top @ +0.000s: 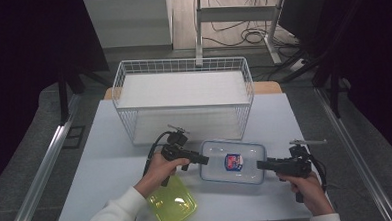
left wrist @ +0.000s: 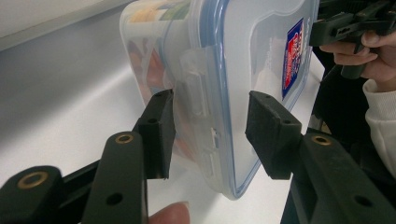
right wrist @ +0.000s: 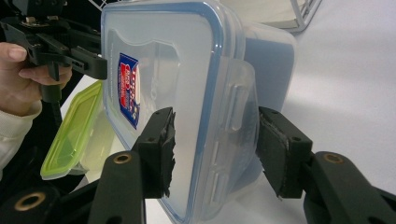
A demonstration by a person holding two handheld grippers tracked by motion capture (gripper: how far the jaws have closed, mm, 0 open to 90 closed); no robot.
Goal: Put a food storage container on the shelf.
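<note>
Container on the counter is flanked at its short ends: left tool and right tool each straddle a side clasp (pads apart, not yet pressing). Gripping seems in hand; next, both clasps need to be clamped evenly before lifting toward the wire basket.

The clear container's lid carries a blue and red label with white lettering; the same label appears in both gripper views, but its letters are too blurred and slanted to read. No other writing is legible.
</note>
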